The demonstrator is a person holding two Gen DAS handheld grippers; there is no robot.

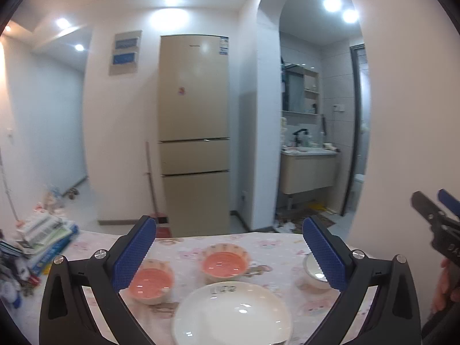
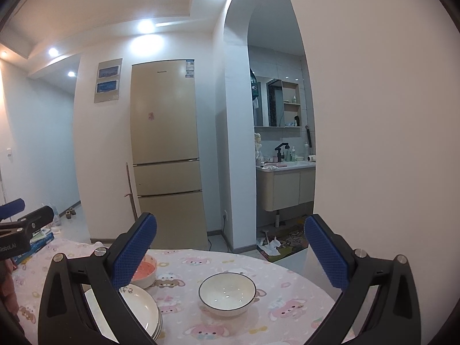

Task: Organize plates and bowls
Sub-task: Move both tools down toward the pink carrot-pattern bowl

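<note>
Both claws are released and hold nothing; their blue ribbed pads stand wide apart in each wrist view. My left claw hangs above the near edge of the round bench with the pink cartoon-print cloth. My right claw hangs above the right part of the same bench.

The relation that matters, I think, is this one: the white ceramic bowl with a thin dark rim lies straight ahead of the right claw and a little below it, almost centred between the two pads, with free cloth all around it. In the left view the same bowl is at the far right, partly hidden behind the right pad. So the right claw is clearly the nearer one for it. The bowl is round, so it has no long axis; a grasp on its rim from any side should work.

The stack of white shallow plates sits directly under the left claw, at the near edge. Beyond it stand two cream bowls with salmon-pink inside: one at the left, one at the centre. They stand apart, not touching. All the bowls are upright and look empty and glossy, so I judge that they may slip between the pads.
</note>
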